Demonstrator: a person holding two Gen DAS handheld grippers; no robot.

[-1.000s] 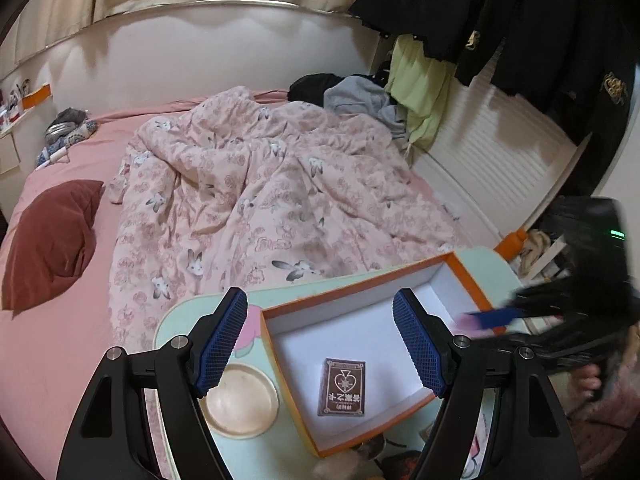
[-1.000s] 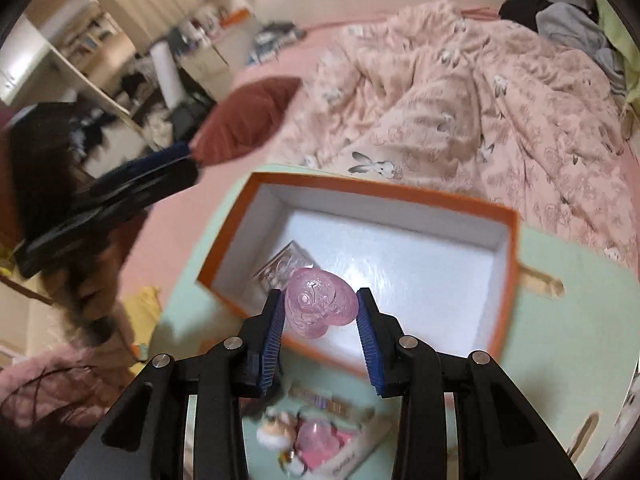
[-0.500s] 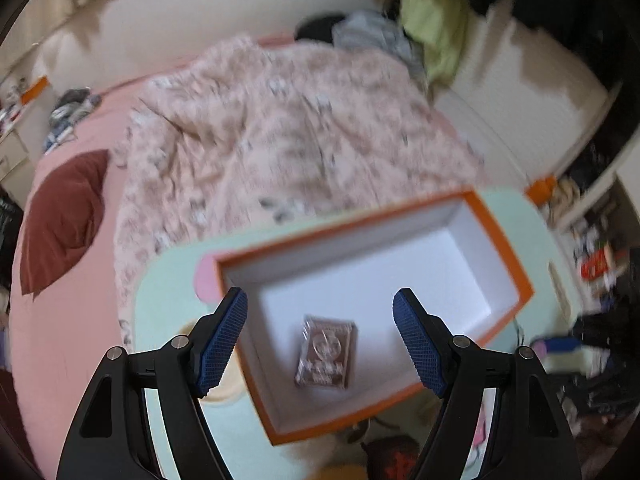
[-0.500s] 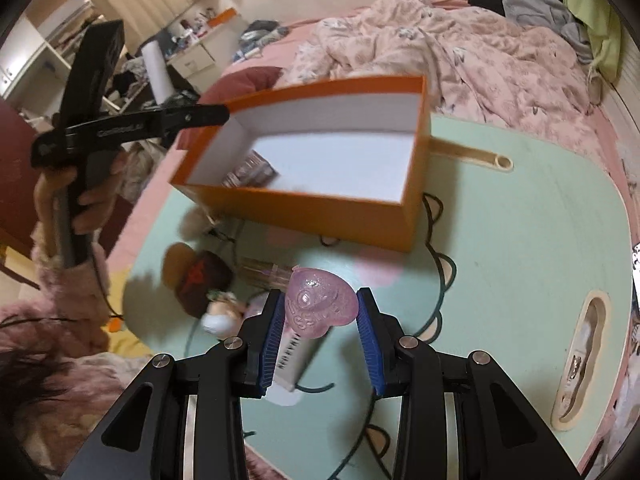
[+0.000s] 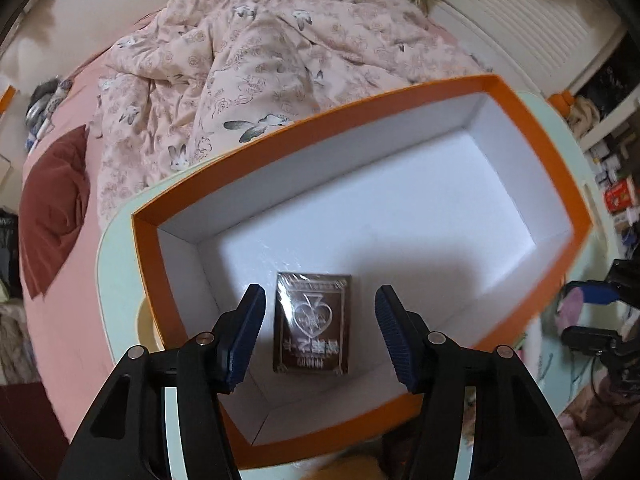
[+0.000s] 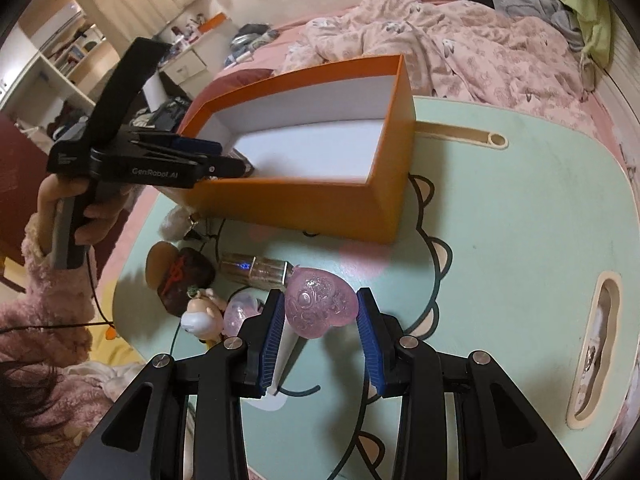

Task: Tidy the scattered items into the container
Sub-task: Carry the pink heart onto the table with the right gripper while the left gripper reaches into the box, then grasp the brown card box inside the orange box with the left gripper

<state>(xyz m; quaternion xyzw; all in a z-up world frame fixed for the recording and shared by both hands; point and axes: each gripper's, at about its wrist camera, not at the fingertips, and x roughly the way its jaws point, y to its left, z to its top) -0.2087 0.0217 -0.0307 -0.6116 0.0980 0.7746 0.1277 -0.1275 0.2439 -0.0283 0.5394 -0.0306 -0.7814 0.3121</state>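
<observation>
An orange box (image 5: 304, 120) with a white inside stands on the mint table (image 6: 500, 240). A dark card deck (image 5: 312, 324) lies flat on its floor. My left gripper (image 5: 320, 300) points down into the box, and its closing jaws straddle the deck without touching it. In the right wrist view the left gripper (image 6: 230, 158) reaches over the box's (image 6: 304, 204) near corner. My right gripper (image 6: 321, 320) is shut on a clear pink heart (image 6: 316, 300), held above the table in front of the box.
Left of the held heart lie a brown pouch (image 6: 184, 276), a small figurine (image 6: 200, 316), a smaller pink heart (image 6: 240, 312), a clear bottle (image 6: 256, 272) and a white tube (image 6: 284, 352). A bed with a pink quilt (image 5: 280, 40) lies behind the table.
My left gripper has tipped down and sunk into the box over the card deck, its jaws narrower. The right gripper drew back from above the box, still holding the heart.
</observation>
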